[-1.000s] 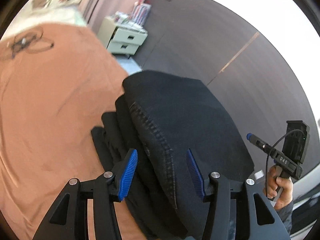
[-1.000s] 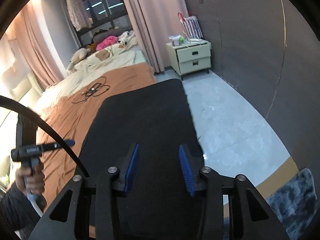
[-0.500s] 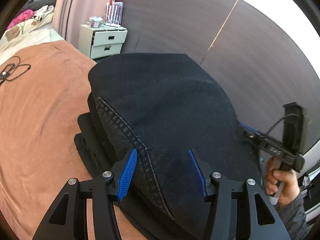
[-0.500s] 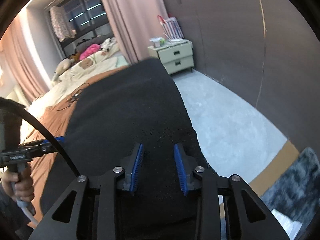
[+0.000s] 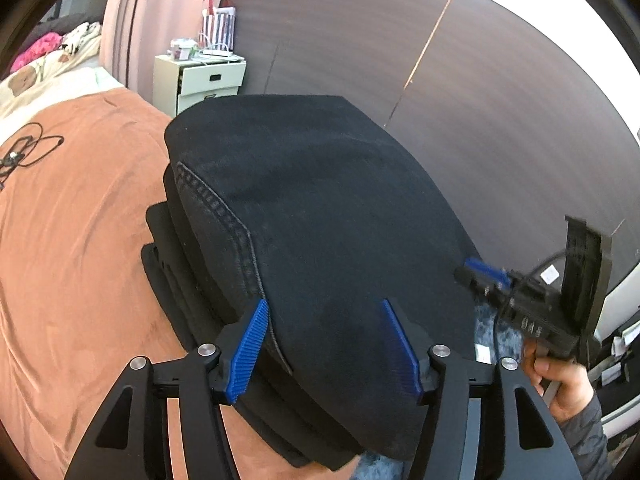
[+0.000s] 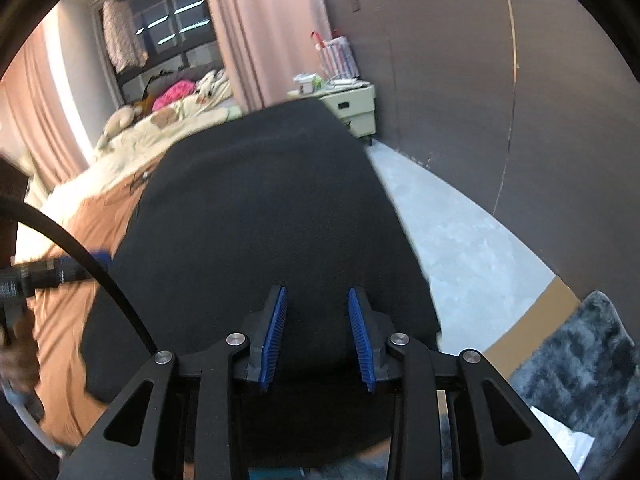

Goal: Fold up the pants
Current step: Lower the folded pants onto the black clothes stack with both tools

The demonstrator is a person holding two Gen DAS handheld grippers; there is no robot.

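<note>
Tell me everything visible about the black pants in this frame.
The pants are black, denim-like, with a stitched seam along one edge. They lie folded in stacked layers on the orange bedspread at the bed's edge. The left gripper, its jaws opening, straddles the near edge; the right gripper straddles the near edge too. Whether either pinches fabric is unclear.

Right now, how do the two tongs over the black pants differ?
The left tongs gape wide and are opening, with the pants' stitched seam between their pads; the right tongs stand much narrower over plain cloth. Both have blue ribbed pads, and neither visibly pinches the pants.
</note>
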